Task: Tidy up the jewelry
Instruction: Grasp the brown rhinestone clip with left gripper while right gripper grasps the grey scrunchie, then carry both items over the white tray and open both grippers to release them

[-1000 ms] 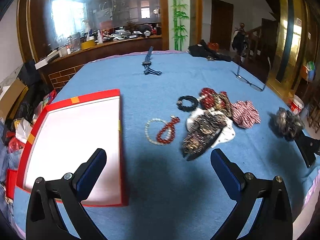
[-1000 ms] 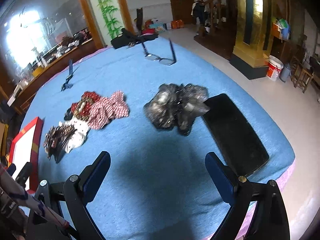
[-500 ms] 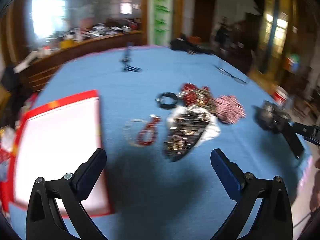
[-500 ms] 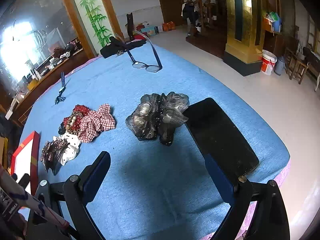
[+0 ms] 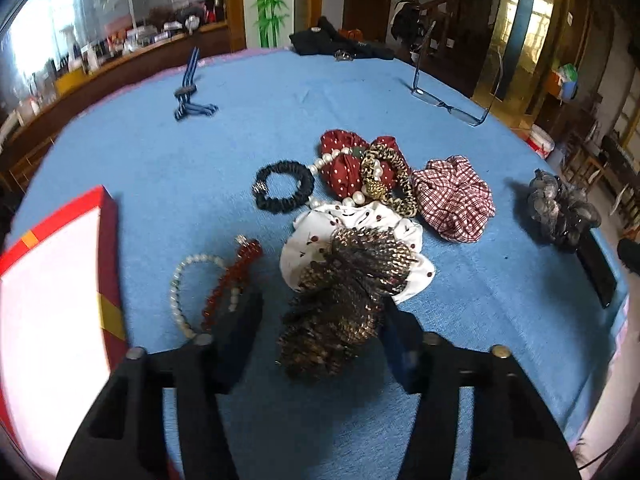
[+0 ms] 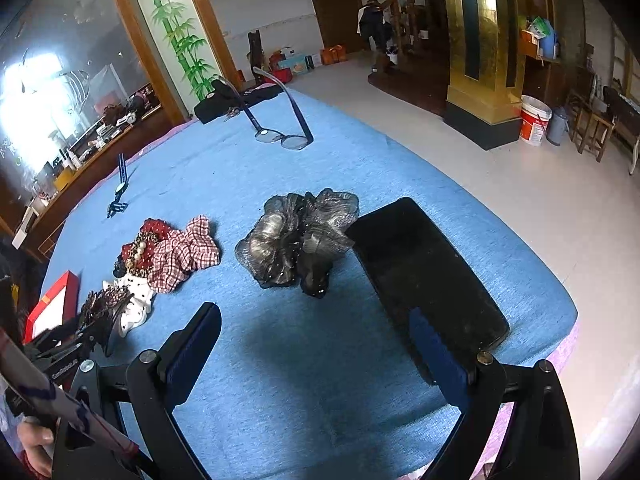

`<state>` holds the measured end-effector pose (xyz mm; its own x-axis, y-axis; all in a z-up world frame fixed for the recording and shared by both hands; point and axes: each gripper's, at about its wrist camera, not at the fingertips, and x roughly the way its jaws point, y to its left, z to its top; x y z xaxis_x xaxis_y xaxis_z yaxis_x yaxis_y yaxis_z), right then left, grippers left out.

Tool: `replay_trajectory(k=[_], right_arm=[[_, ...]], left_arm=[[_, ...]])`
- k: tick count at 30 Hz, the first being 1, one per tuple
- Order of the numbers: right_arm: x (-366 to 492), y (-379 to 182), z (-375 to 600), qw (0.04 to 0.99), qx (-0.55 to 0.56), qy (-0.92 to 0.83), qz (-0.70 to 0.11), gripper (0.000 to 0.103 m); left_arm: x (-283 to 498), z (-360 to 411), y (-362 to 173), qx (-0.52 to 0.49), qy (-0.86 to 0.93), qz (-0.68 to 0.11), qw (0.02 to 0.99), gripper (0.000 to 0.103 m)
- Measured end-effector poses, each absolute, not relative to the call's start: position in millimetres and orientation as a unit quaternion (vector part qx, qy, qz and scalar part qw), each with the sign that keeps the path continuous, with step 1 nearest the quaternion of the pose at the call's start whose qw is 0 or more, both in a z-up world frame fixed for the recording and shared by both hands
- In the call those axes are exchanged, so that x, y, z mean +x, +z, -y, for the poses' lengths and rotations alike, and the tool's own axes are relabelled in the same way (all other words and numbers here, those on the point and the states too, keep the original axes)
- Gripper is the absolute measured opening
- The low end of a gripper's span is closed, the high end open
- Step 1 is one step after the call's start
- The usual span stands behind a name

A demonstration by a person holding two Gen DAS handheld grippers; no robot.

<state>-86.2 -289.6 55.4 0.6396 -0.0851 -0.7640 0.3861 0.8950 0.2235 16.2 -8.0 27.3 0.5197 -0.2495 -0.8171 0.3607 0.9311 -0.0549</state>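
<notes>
My left gripper (image 5: pixel 320 320) is open, its fingers on either side of a brown sequined scrunchie (image 5: pixel 344 304) that lies on a white dotted scrunchie (image 5: pixel 352 224). Left of it lie a pearl bracelet (image 5: pixel 178 292) and a red bead bracelet (image 5: pixel 232 280). A black scrunchie (image 5: pixel 284 186), a red dotted scrunchie (image 5: pixel 344 156), a leopard one (image 5: pixel 390 178) and a red checked one (image 5: pixel 454 198) lie behind. The red box with white lining (image 5: pixel 52 292) is at the left. My right gripper (image 6: pixel 316 344) is open and empty, in front of a grey organza scrunchie (image 6: pixel 296 236).
A black tray (image 6: pixel 424 272) lies at the table's right edge. Glasses (image 6: pixel 280 136), a blue hair tie (image 5: pixel 190 98) and a black cloth (image 5: pixel 340 46) lie at the far side. The blue tablecloth (image 5: pixel 240 140) ends near the right gripper.
My left gripper moved forward and right, down to the sequined scrunchie, and its fingers have narrowed around it. My right gripper moved slightly closer to the grey scrunchie.
</notes>
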Motion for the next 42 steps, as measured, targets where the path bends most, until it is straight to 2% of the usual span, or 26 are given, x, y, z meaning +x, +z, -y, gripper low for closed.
replay_trajectory(k=[1,3,5,12,13,14,18,19,20,21,32,42], right_arm=[[-85.4,55.4,290.8,0.886,0.188,-0.132,-0.403,0.097],[-81.9,55.3,292.2,0.886,0.187,-0.135,-0.403,0.097],[-78.1,55.6,292.7,0.886,0.185,-0.136,-0.403,0.097],[-46.9,49.0,301.2,0.881,0.174,-0.159,-0.409,0.096],[-39.5,46.2,301.3,0.878,0.167,-0.16,-0.42,0.084],[-34.3,43.3,301.4,0.874,0.165,-0.159,-0.429,0.066],[-16.6,27.2,301.5,0.861,0.152,-0.166,-0.456,0.041],[-14.9,24.5,302.7,0.86,0.156,-0.163,-0.457,0.029],[-14.0,22.8,301.4,0.862,0.152,-0.159,-0.457,0.012],[-14.6,22.8,299.8,0.863,0.146,-0.162,-0.456,0.01],[-39.9,60.8,275.5,0.899,0.148,-0.11,-0.397,0.007],[-46.0,87.9,225.1,0.914,0.12,-0.046,-0.384,0.007]], left_arm=[[15.4,7.6,28.0,0.054,-0.179,-0.456,0.87,0.042],[10.3,8.9,31.0,0.056,-0.18,-0.451,0.872,0.041],[4.9,8.8,34.5,0.051,-0.184,-0.446,0.875,0.035],[-11.5,3.3,50.8,0.035,-0.197,-0.431,0.88,0.035],[-13.2,2.0,53.1,0.033,-0.2,-0.429,0.881,0.035],[-15.1,0.7,55.6,0.032,-0.2,-0.426,0.882,0.035],[-20.1,-0.6,61.9,0.036,-0.199,-0.414,0.888,0.035],[-20.9,-0.5,62.3,0.037,-0.197,-0.412,0.889,0.035],[-21.8,-0.3,62.6,0.039,-0.196,-0.411,0.89,0.035],[-23.1,-0.5,63.1,0.041,-0.195,-0.409,0.891,0.035],[-32.2,-10.0,74.5,0.031,-0.186,-0.393,0.9,0.035],[-42.7,-37.4,85.6,0.013,-0.162,-0.377,0.912,0.036]])
